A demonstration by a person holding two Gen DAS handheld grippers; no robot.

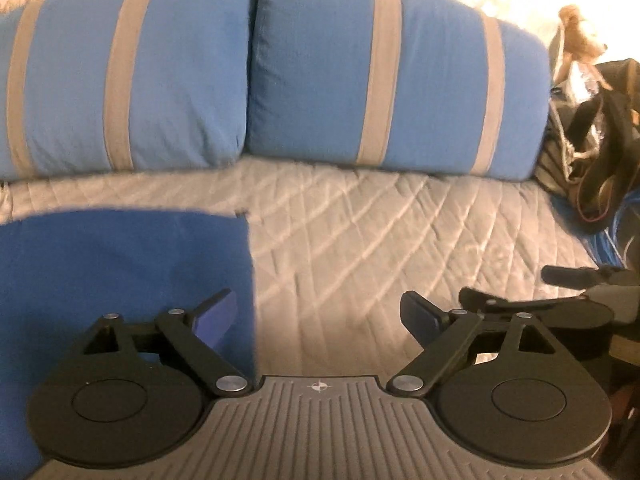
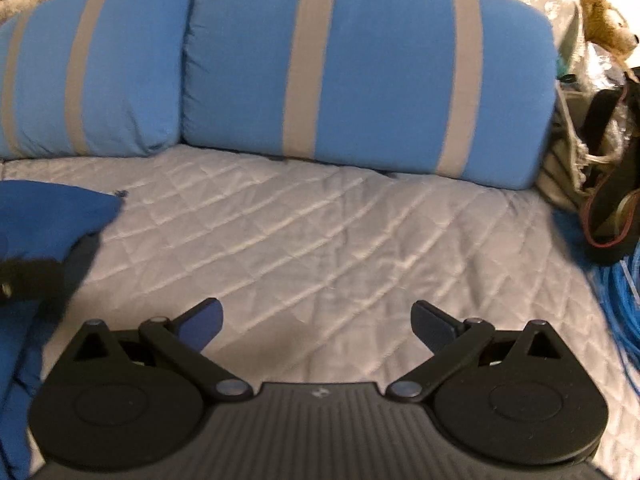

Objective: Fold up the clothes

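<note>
— What sits behind the quilt [image 1: 380, 232]?
— Two blue pillows with grey stripes: one [image 1: 120, 80] at its far left edge, the other [image 1: 400, 88] touching it on the right.
— And off the quilt's right side?
— A tan plush toy [image 2: 604, 20] at the far corner, a black bag [image 2: 612, 200] nearer, blue cable [image 2: 624, 312] nearest.

My left wrist camera sits low and close above the quilted bed cover [image 1: 360, 232] and faces the two blue striped pillows [image 1: 392, 76] at the top of the frame. My right wrist camera looks the same way from a place a little more to the right. Both views share the pillows, the cover, and the dark blue cloth [image 1: 120, 264] at the left side.
</note>
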